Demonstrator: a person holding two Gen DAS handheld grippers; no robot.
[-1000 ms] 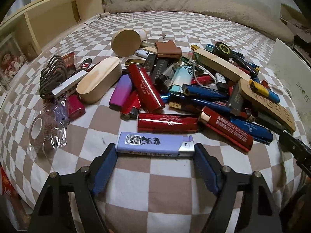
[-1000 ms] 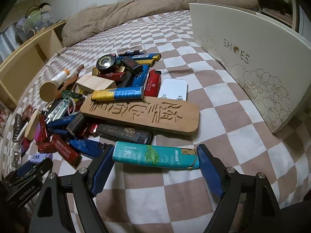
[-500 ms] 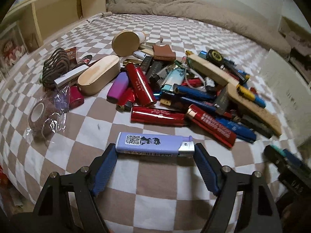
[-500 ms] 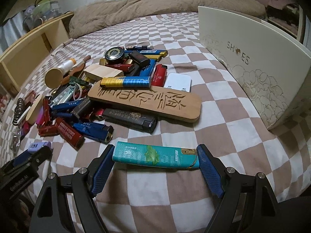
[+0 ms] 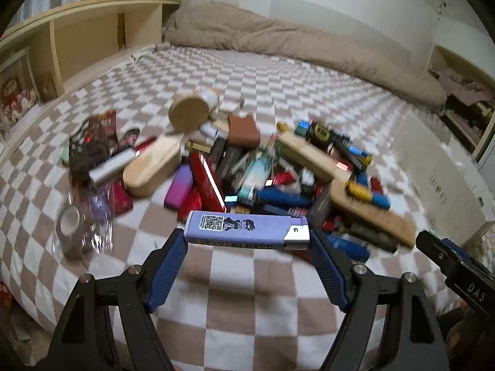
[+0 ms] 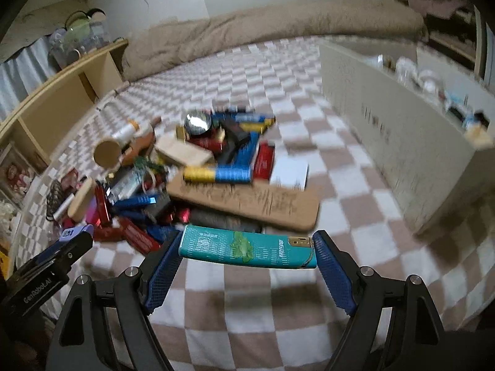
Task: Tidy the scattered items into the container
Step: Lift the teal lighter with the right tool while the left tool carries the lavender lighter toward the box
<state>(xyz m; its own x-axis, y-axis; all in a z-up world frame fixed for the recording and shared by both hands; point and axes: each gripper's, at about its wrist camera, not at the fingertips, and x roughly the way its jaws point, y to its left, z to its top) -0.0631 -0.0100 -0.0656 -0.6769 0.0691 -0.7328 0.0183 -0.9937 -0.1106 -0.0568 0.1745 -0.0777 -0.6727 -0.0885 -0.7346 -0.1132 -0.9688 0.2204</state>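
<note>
Each view is taken from just behind a pair of jaws, looking forward and down at the bed [image 5: 247, 324]. The same pile of lighters [image 5: 272, 167] [image 6: 198, 173] is seen in both, from left and right.

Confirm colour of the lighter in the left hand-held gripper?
Pale purple lighter with a silver cap end, QR code and small cartoon figure printed on it. Clearest in the left wrist view.

A crumpled beige duvet [image 5: 297, 46] lies along the far edge of the checkered bedcover [image 5: 247, 303], beside a wooden shelf unit [image 5: 86, 31].
</note>
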